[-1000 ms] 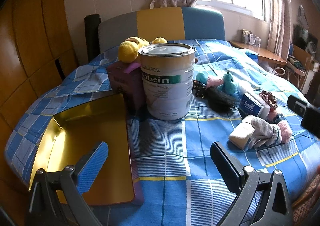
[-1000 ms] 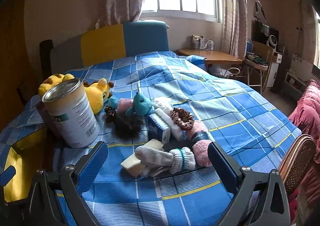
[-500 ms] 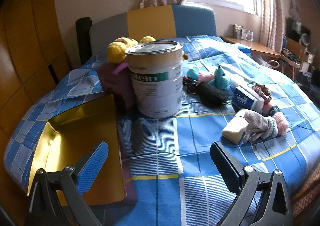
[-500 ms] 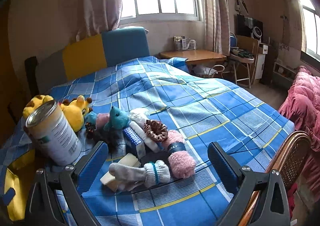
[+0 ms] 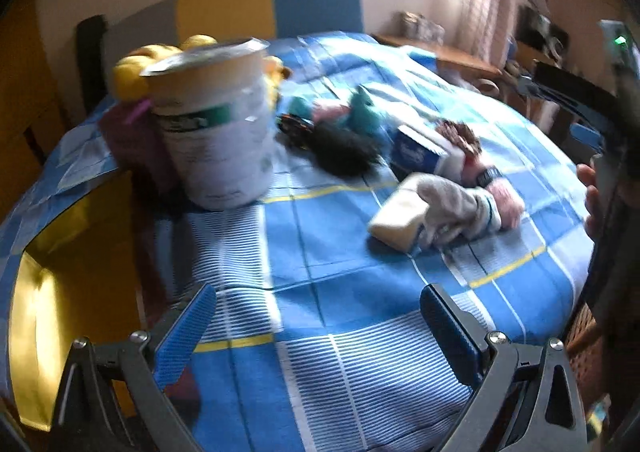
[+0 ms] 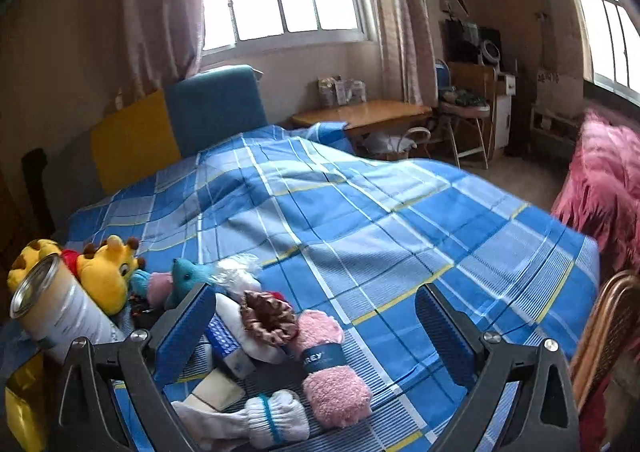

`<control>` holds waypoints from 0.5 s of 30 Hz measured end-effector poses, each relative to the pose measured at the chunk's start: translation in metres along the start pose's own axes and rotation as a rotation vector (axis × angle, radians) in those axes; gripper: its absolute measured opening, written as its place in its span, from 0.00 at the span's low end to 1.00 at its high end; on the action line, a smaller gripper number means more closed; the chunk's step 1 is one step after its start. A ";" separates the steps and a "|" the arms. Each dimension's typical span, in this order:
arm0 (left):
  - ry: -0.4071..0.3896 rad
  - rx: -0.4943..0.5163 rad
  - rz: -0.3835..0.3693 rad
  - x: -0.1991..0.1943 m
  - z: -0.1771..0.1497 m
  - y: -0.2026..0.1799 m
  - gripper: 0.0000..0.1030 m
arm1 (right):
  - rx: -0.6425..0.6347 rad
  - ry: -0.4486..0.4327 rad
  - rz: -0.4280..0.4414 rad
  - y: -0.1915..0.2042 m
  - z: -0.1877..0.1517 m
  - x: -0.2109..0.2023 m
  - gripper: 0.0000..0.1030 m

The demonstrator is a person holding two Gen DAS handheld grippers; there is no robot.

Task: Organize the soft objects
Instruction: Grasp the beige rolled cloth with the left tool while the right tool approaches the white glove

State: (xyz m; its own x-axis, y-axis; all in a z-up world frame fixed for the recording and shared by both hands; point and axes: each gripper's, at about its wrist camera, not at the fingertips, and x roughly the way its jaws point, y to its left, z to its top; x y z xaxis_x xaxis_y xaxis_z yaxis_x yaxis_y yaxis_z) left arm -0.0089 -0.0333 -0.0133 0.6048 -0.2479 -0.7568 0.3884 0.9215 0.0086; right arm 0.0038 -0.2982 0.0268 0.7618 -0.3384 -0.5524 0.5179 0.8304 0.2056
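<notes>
Soft things lie on the blue checked bed [image 6: 360, 220]: a yellow plush giraffe [image 6: 110, 272], a teal and pink plush [image 6: 182, 278], a brown scrunchie [image 6: 268, 316], pink fluffy socks [image 6: 328, 368] and grey-white socks [image 6: 256, 424], which also show in the left wrist view [image 5: 456, 208]. My right gripper [image 6: 316, 336] is open and empty, above the pink socks and scrunchie. My left gripper [image 5: 316, 336] is open and empty over bare bedspread, short of the socks. The left wrist view is blurred.
A big protein powder tin [image 5: 216, 124] stands left of the pile, with a purple box [image 5: 136, 140] behind it. An open gold tin box [image 5: 68, 276] lies at the left. A tissue pack [image 5: 416, 152] and beige block [image 5: 396, 216] sit among the soft things. A wicker chair [image 6: 604, 336] is at right.
Both grippers have shifted right. The right one has also risen and turned, so the pile now sits lower left in its view. The right hand now shows in the left view.
</notes>
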 end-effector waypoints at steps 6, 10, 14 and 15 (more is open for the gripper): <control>0.031 0.034 -0.131 0.025 0.017 -0.009 1.00 | 0.052 0.063 0.030 -0.011 -0.003 0.014 0.99; 0.066 0.093 -0.129 0.052 0.032 -0.019 1.00 | 0.110 0.104 0.093 -0.018 -0.004 0.019 0.99; 0.109 0.163 -0.084 0.083 0.044 -0.026 1.00 | 0.150 0.120 0.112 -0.024 -0.005 0.021 0.99; 0.116 0.173 -0.080 0.088 0.046 -0.027 1.00 | 0.149 0.121 0.114 -0.023 -0.005 0.021 0.99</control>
State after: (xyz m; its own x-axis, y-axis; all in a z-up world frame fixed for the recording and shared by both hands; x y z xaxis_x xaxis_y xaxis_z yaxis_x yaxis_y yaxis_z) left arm 0.0660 -0.0934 -0.0503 0.4870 -0.2724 -0.8298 0.5516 0.8326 0.0504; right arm 0.0061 -0.3225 0.0065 0.7711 -0.1830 -0.6099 0.4899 0.7824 0.3846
